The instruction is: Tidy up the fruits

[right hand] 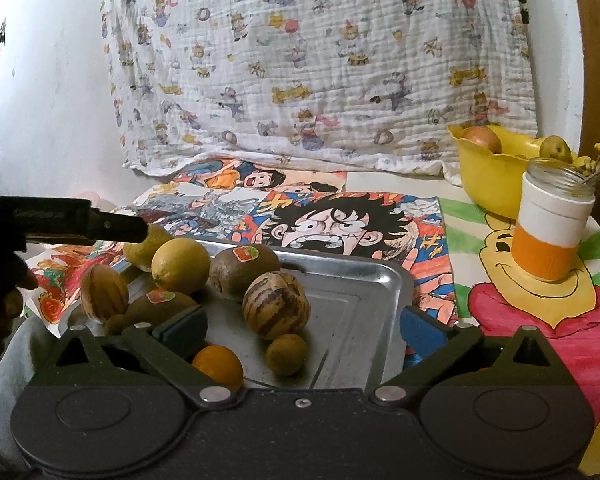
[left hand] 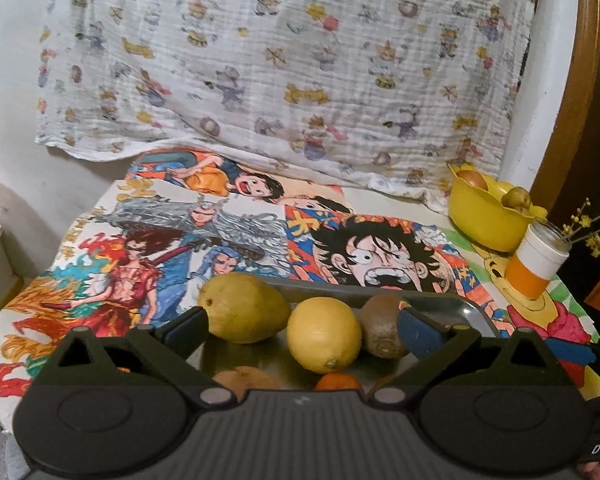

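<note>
Held both the left gripper (left hand: 302, 326) and right gripper (right hand: 304, 328) wide open, empty, above the metal tray (right hand: 364, 280) of fruits. Judged the lemon (left hand: 324, 334) firm, rather slippery; best taken across the middle. Crowded by kiwi (left hand: 382, 330) and pear (left hand: 244, 308); yellow bowl (right hand: 488, 176) behind the jar (right hand: 552, 224).

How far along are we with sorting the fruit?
Barely started. The yellow bowl holds only a couple of fruits. The left gripper and right gripper are both open, holding nothing. The lemon, kiwis and the rest remain on the metal tray.
</note>
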`<state>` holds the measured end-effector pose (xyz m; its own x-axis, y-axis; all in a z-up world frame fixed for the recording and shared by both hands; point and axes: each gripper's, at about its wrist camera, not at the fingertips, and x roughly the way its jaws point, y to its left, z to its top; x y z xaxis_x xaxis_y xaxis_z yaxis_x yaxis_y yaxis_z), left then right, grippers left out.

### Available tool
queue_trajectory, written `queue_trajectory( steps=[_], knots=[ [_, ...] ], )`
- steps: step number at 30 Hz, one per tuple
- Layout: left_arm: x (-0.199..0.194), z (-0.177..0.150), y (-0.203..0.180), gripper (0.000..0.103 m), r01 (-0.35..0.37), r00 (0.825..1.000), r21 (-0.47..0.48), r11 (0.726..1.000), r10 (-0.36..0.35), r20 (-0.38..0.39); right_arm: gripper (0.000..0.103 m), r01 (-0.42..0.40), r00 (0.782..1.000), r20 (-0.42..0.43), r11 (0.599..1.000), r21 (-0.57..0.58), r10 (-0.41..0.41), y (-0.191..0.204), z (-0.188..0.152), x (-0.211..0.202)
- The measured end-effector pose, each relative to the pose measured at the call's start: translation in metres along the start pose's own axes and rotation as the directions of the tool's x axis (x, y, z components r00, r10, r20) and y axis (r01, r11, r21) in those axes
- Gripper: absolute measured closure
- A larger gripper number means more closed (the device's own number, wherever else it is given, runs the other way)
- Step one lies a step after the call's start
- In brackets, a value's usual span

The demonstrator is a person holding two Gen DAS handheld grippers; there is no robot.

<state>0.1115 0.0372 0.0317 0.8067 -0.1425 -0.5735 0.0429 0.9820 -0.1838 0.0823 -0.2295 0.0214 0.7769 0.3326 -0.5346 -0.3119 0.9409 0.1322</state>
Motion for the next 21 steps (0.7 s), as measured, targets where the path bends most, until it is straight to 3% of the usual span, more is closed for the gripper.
queue_trajectory(
  steps=[21],
  knots=[
    [-0.061,-0.043,0.008,0.001,-0.106,0.989,0.014,0.994,0.104,0.108,0.001,0.05,0.993,0.108,0.998,-0.046,-0.044,0.027,-0.011,-0.039]
  ],
)
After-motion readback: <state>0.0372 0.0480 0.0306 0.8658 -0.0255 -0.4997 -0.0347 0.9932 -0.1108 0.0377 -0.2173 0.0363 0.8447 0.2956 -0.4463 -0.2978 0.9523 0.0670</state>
